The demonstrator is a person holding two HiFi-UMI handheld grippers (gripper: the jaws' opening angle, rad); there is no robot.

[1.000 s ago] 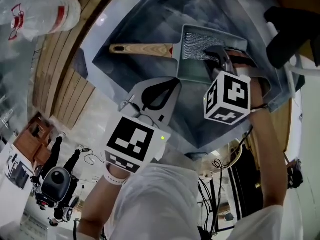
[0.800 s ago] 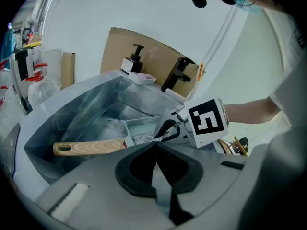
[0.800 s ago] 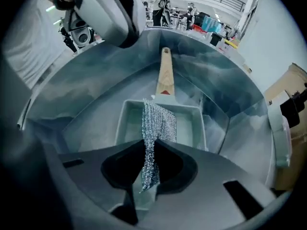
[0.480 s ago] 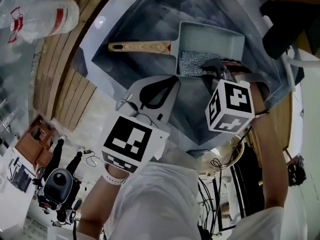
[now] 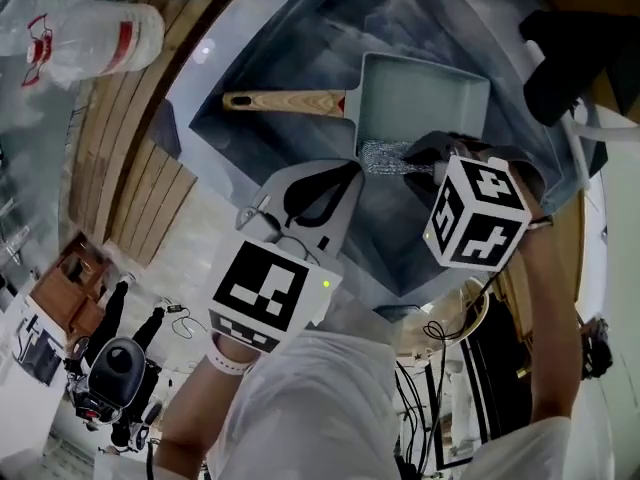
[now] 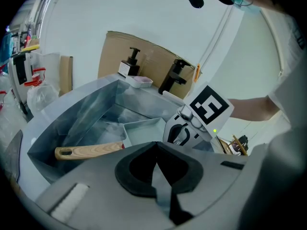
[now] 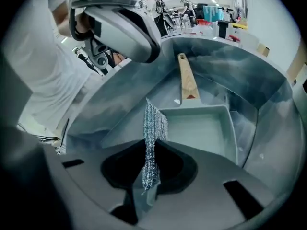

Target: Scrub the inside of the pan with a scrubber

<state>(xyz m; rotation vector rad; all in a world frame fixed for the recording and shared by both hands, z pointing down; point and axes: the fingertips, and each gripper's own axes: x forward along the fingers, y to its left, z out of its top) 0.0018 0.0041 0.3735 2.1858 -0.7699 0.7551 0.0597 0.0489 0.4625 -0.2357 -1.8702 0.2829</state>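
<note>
A steel sink, beside a slatted wooden worktop, holds a stiff rectangular pan, probably best steadied by its wooden handle. The right gripper has its jaws clamped on a soft, springy steel-mesh scrubber at the pan's near rim. The left gripper hovers nearby, jaws together and empty.

No legible txt anywhere; red print on plastic bottles, head view ~10 o'clock, too blurred.
</note>
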